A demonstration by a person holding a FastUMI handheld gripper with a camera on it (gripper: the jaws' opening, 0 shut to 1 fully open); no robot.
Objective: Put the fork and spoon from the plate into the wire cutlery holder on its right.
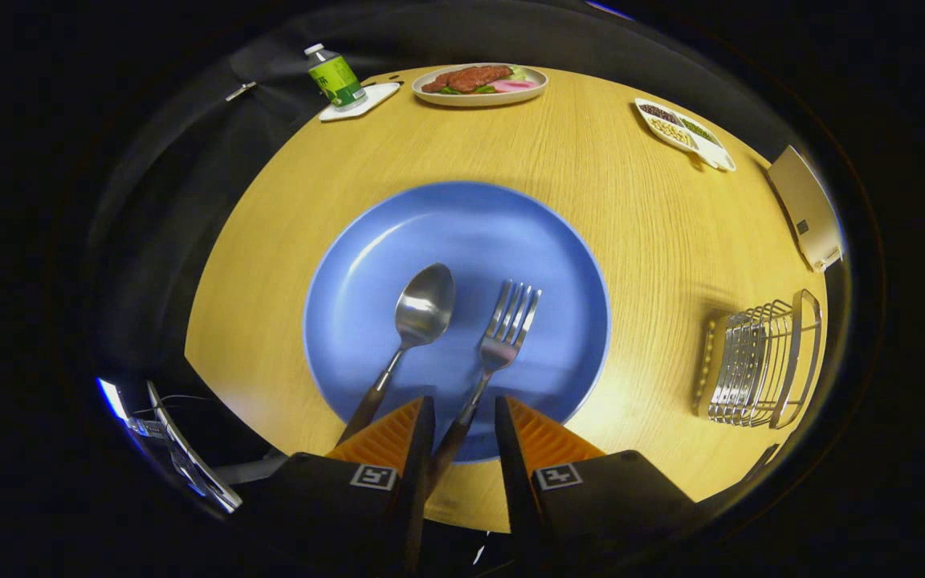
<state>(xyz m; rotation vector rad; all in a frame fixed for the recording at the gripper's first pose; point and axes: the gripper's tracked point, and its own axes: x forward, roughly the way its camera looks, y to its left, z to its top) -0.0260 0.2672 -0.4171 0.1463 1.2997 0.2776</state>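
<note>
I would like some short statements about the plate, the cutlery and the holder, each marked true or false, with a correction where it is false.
1. The spoon and the fork both lie on the blue plate. True.
2. The fork's handle runs into the gap between the jaws of the gripper. True.
3. The jaws are shut on the spoon. False: they stand apart, and the spoon's handle lies outside them, beside the fork.
4. The wire cutlery holder already holds the fork. False: the holder has no cutlery in it.
5. A green bottle stands at the table's far side. True.
</note>
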